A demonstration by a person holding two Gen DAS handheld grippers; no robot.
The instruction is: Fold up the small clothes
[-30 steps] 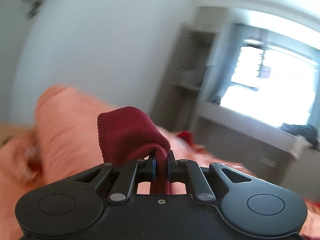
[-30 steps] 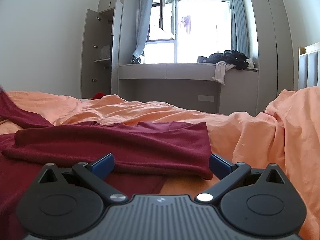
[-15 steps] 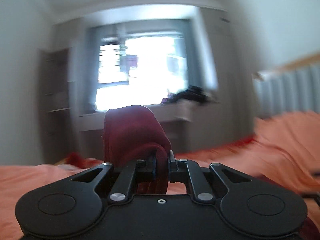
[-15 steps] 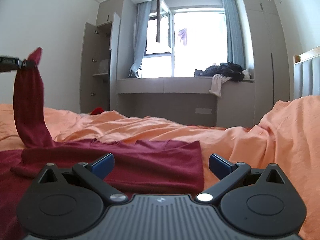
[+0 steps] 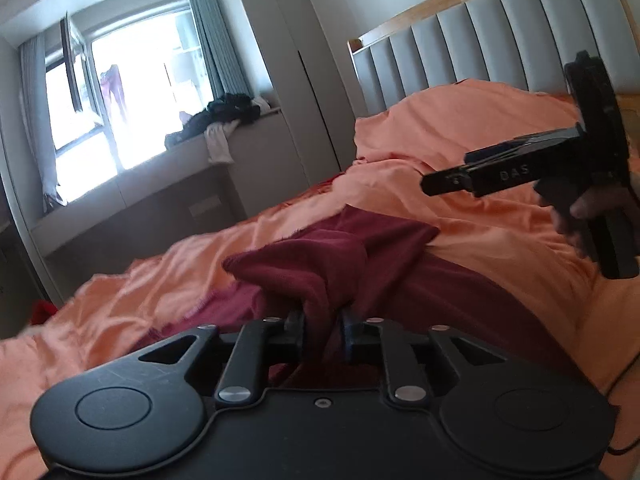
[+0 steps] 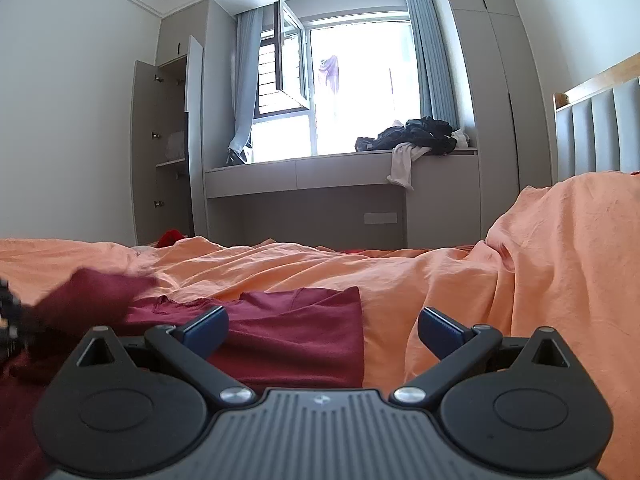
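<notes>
My left claw (image 5: 320,330) is pinching a bunched fold of the dark red garment (image 5: 384,248), and its jaws have just been easing apart with the cloth between them. The garment is lying spread on the orange bedcover (image 6: 400,276). My right claw (image 6: 322,326) is hanging wide and empty just over the garment's folded edge.

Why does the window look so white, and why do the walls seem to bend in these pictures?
Right wrist view: the window is blown out by daylight, the wardrobe edges bow from the fisheye lens, and the dark red garment smears into blur at the left edge. Left wrist view: the whole room tilts, the headboard curves, and the window glares white.
</notes>
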